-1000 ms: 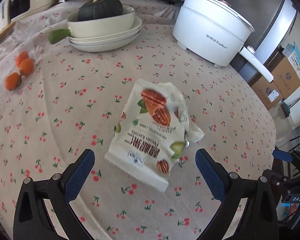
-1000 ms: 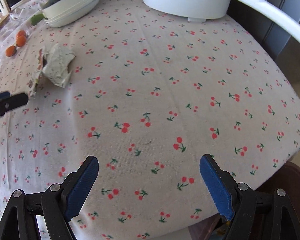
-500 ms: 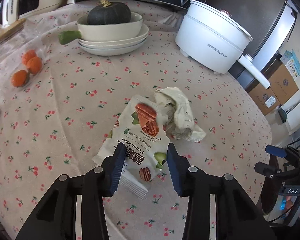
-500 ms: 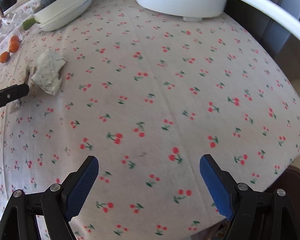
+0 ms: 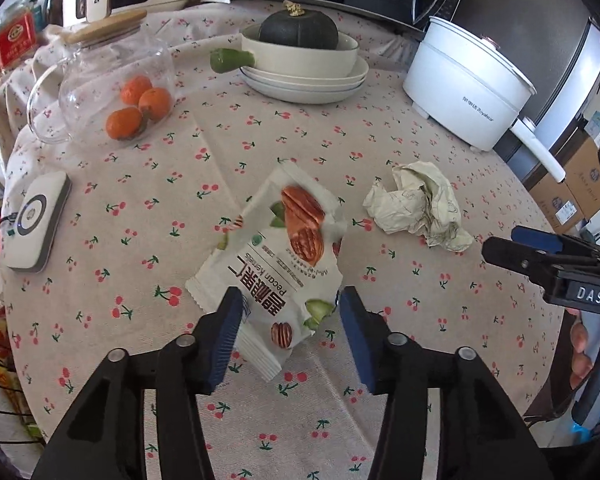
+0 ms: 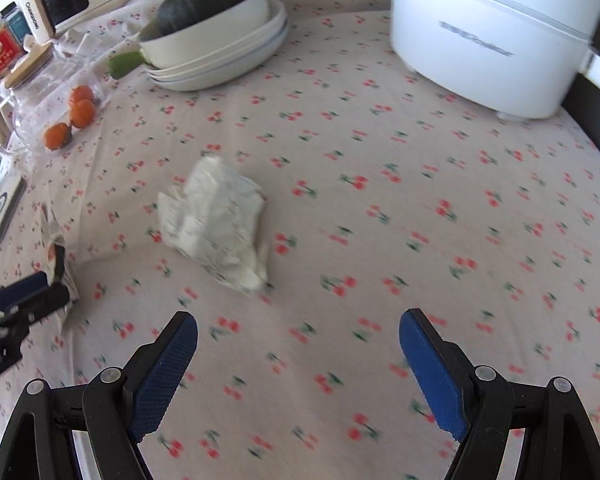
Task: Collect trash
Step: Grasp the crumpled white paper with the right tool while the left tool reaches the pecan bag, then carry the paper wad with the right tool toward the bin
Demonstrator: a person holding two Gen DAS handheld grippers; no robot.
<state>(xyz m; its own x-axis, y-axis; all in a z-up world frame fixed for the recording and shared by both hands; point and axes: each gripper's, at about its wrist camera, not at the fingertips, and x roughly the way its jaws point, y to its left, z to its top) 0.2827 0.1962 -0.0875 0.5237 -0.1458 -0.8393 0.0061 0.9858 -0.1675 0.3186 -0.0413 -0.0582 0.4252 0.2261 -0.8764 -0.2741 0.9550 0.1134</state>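
Note:
A white pecan snack bag [image 5: 278,264] is held off the cherry-print tablecloth by my left gripper [image 5: 290,322], whose blue pads are shut on its lower end. The bag's edge also shows in the right wrist view [image 6: 56,252]. A crumpled wad of pale paper [image 5: 418,204] lies on the cloth to the right of the bag; in the right wrist view the wad [image 6: 216,220] lies ahead and left of my right gripper [image 6: 298,360], which is open and empty above the cloth. That gripper also shows at the left wrist view's right edge [image 5: 540,248].
A white electric pot [image 5: 466,84] stands at the back right. Stacked plates with a bowl and a dark squash [image 5: 298,32] stand at the back. A glass jar with oranges [image 5: 136,100] and a white device [image 5: 36,220] are at the left. The table edge curves at right.
My left gripper has closed on the snack bag and lifted it away from the paper wad. My right gripper has moved in toward the wad, still open.

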